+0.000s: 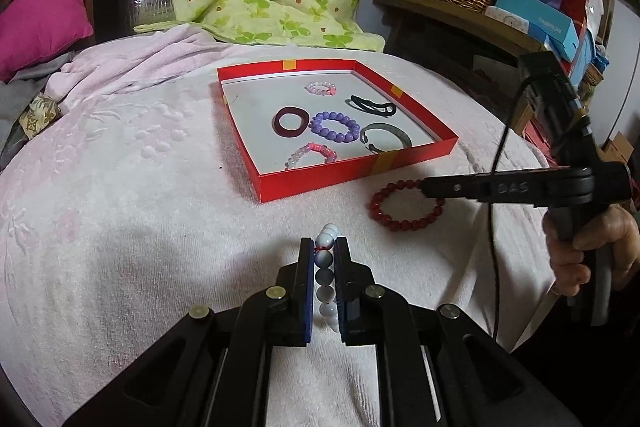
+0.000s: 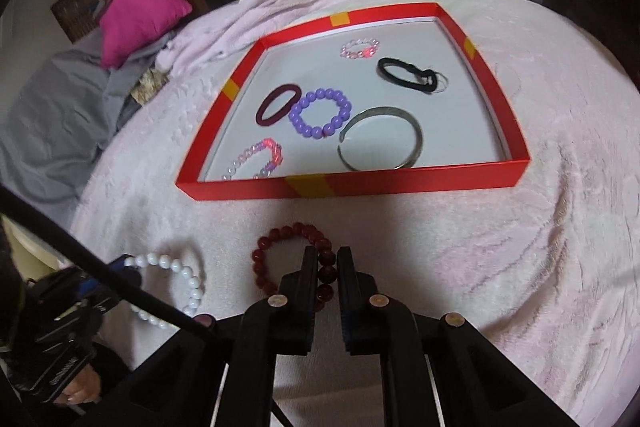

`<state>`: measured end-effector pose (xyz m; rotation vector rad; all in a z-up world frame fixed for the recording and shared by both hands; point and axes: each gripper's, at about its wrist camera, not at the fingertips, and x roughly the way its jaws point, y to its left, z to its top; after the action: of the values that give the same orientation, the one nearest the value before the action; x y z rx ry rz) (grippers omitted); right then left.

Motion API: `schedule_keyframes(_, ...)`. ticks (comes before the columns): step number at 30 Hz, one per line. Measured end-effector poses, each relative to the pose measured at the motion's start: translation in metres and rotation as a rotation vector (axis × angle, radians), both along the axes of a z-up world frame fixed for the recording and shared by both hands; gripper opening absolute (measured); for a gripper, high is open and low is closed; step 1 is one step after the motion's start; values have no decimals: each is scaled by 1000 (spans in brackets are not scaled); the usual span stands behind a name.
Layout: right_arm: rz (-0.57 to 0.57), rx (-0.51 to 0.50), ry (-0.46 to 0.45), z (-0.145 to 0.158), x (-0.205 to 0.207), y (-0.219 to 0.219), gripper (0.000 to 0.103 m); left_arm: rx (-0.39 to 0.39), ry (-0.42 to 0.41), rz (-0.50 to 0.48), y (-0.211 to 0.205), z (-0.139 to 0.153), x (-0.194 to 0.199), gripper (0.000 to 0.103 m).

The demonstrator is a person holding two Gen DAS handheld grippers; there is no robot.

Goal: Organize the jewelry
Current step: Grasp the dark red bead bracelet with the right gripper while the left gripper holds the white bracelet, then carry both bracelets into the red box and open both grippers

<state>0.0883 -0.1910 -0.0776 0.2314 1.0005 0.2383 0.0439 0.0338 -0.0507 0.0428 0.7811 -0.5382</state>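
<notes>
Now both my grippers are pinched on beads: the left gripper [image 1: 323,251] nips the white bracelet [image 1: 325,267], the right gripper [image 2: 323,259] the red bracelet [image 2: 296,259]. Both bracelets lie on the blanket [image 2: 520,247] just short of the tray [image 2: 360,185] ahead. Round glossy beads on stretchy cord could roll out of either nip or snag the tray wall on the lift.

the left hand-held gripper [image 1: 323,247] is black plastic with blue pads on its fingers [image 1: 307,291] and round silver screws. the right hand-held gripper [image 2: 324,259] is black too, with a thin black cable and raised letters.
</notes>
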Motion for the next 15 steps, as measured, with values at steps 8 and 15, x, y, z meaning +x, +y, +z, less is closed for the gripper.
schedule_keyframes(8,5,128,-9,10,-7,-18,10,4,-5,-19,-12,0,0,10)
schedule_keyframes(15,18,209,-41,21,-13,-25,10,9,-10,-35,-22,1,1,10)
